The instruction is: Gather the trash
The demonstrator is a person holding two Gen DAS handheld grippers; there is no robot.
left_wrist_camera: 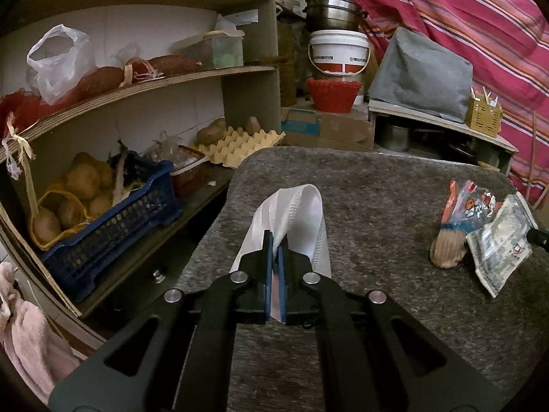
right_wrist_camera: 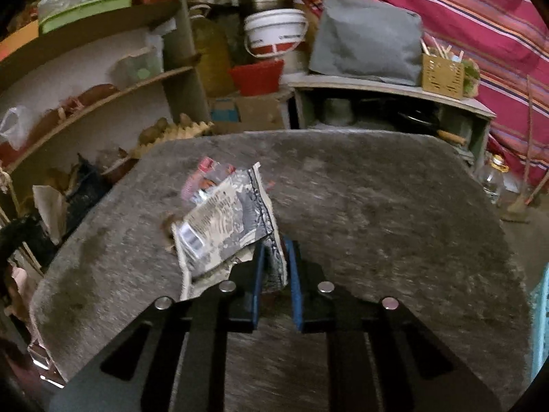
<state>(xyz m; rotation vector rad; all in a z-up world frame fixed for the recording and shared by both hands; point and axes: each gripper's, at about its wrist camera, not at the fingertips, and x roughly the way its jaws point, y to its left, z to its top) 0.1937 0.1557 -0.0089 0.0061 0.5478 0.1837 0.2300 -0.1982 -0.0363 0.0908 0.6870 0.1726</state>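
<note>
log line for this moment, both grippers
left gripper: shut on white bag | right gripper: shut on printed wrapper | grey table: orange wrapper left

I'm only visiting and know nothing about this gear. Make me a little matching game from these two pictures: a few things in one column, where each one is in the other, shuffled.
Things:
1. white bag
2. printed wrapper
3. potatoes
4. white bucket

Places:
A. in the blue crate on the lower shelf
B. pinched in the left gripper
C. under the steel pots, above the red basket
D. pinched in the right gripper

Pairs: 1-B, 2-D, 3-A, 4-C
</note>
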